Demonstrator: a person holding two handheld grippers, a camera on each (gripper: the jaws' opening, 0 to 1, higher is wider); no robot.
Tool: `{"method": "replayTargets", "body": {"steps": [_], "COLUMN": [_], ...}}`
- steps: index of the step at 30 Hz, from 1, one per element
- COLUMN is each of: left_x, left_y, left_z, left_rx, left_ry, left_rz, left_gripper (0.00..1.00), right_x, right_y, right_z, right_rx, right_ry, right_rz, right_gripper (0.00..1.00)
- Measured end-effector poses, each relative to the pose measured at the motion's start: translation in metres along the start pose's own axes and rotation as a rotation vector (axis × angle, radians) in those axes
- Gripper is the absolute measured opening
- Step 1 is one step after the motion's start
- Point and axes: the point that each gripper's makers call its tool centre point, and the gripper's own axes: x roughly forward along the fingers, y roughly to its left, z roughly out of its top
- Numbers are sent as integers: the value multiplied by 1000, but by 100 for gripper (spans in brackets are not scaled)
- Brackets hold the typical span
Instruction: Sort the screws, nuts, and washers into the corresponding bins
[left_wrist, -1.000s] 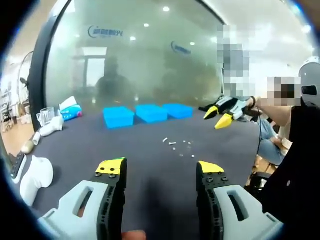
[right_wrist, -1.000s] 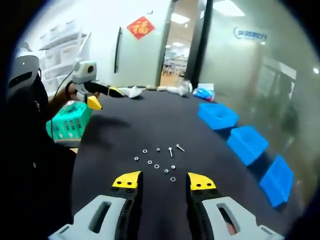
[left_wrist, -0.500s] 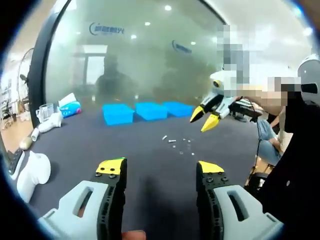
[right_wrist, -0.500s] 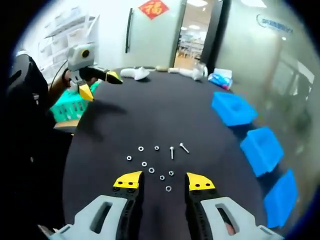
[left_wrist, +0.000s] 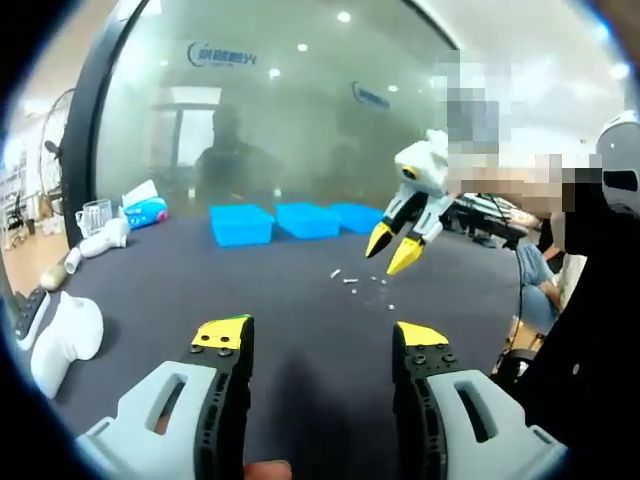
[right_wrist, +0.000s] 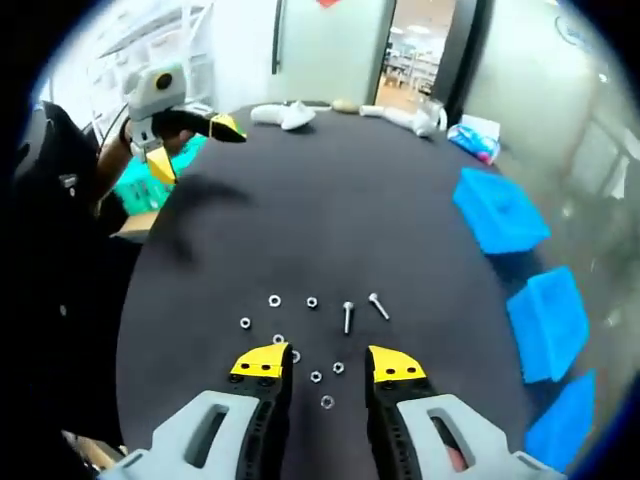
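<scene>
Small screws, nuts and washers (left_wrist: 352, 281) lie scattered on the dark table (left_wrist: 200, 280). In the right gripper view, two screws (right_wrist: 347, 316) and several nuts and washers (right_wrist: 274, 300) lie just ahead of and between the jaws of my right gripper (right_wrist: 328, 362), which is open and holds nothing. Three blue bins (left_wrist: 241, 222) stand in a row at the far side; in the right gripper view the blue bins (right_wrist: 497, 208) run along the right. My left gripper (left_wrist: 321, 335) is open and holds nothing, low over the near table. The right gripper (left_wrist: 392, 250) tilts down over the parts. The left gripper (right_wrist: 195, 147) is at the table's far left edge.
White objects (left_wrist: 60, 335), a clear cup (left_wrist: 93, 217) and a tissue pack (left_wrist: 145, 212) sit at the table's left end. A green basket (right_wrist: 150, 185) stands beyond the table edge. A person (left_wrist: 590, 330) stands at the right. A glass wall (left_wrist: 300, 120) rises behind the bins.
My right gripper has moved down and forward over the loose parts, tilting downward; the parts now lie at its jaw tips. My left gripper has hardly moved.
</scene>
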Motion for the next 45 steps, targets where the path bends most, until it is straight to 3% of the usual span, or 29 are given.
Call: {"method": "replayTargets", "body": {"steps": [18,20,30,35,45], "left_x": [-2,-2,0,0,1], "left_y": [3,4,4,3,3], "left_z": [-2,-2,-3,-3,-4], "left_rx": [-6,-5,-11,-13,-15], "left_ry": [1,1,2,2,-1], "left_rz": [6,6,3,-1,1], "left_gripper": [54,54,54,54,54], "right_x": [32,34,42,43,36], "right_y": [-7,-9,-10,-8,-6], "right_z": [13,13,6,6,5], "right_rx": [-60,-64,-59,-22,16], "right_ry": [89,95,121,112,90], "right_rz": [26,18,29,47,59], "right_gripper": [17,12,8,2,1]}}
